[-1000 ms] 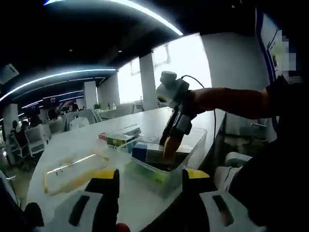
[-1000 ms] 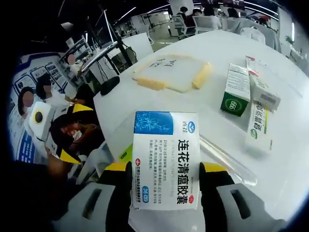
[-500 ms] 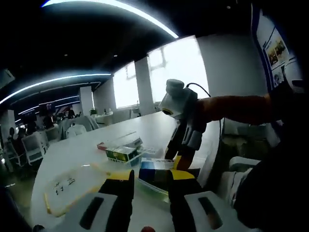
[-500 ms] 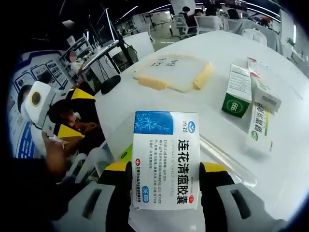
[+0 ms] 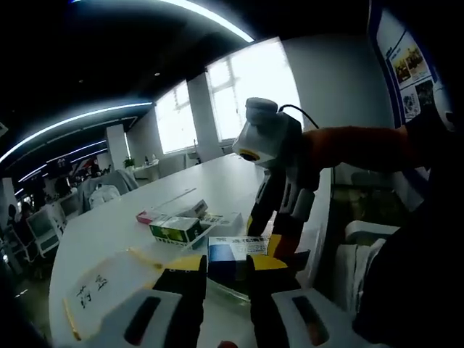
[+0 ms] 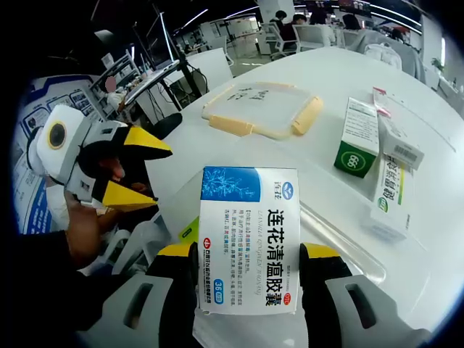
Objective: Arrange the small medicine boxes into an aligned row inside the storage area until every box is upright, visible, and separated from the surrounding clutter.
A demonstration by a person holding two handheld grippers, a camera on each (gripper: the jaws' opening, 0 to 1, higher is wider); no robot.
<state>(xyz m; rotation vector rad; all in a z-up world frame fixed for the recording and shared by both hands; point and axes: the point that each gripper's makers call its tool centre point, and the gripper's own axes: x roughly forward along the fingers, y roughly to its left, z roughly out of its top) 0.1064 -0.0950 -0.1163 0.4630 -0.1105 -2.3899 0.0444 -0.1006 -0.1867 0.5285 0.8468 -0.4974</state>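
One blue-white medicine box [image 6: 246, 239] clamped in right gripper [image 6: 248, 272]; container beneath mostly hidden.

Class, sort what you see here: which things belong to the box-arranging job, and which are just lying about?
Job:
blue-and-white medicine box, gripped by right tongs
green-and-white carton
white cartons
clear plastic storage bin

Lying about:
clear lid with yellow clips
white office chairs

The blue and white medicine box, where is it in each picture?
Left gripper view: the blue and white medicine box sits low in the middle, just past this view's own jaws, gripped by the right gripper.
Right gripper view: it stands at bottom centre, upright between the jaws, printed face to the camera.
Shared landmark: the clear lid with yellow clips on the white table.
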